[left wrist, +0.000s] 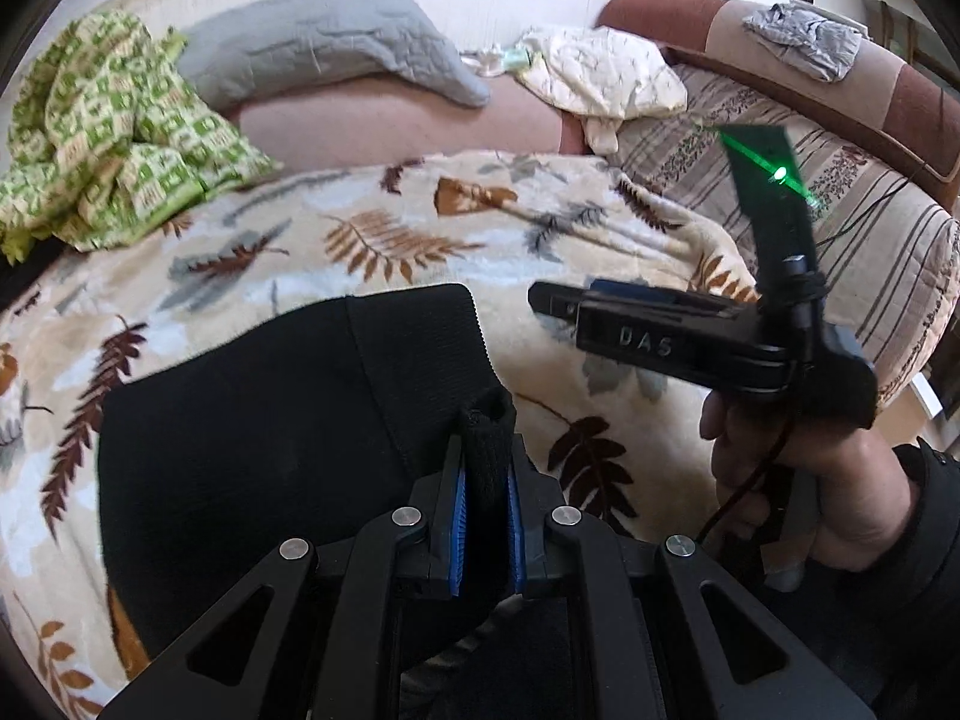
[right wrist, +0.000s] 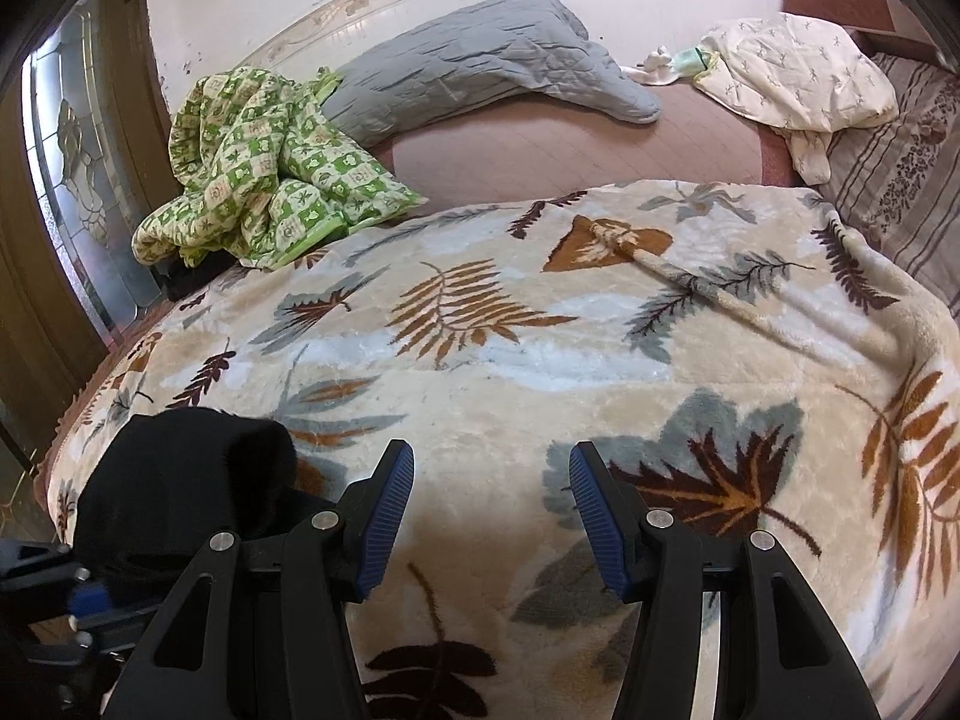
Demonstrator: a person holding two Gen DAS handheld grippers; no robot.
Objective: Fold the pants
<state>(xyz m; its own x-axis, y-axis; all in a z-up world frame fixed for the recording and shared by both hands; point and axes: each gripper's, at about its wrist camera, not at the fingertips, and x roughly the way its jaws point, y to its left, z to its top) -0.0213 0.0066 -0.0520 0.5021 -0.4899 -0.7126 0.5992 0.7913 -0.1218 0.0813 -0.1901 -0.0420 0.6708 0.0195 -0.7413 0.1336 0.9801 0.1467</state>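
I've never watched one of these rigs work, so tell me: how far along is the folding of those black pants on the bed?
Partly done, it seems. The black pants already lie as a compact bundle on the leaf-print blanket, so at least one fold looks made. In hand: the left gripper is shut on a bunched edge of the fabric. The right gripper hangs open over the blanket, holding nothing. Left: laying that edge down and flattening the bundle.

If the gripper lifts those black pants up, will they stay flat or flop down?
The black knit pants will probably flop: the bunch pinched in the left gripper already bends softly. They look light, since the leaf-print fleece blanket barely dents beneath them. The ribbed blue pads likely stop slipping.
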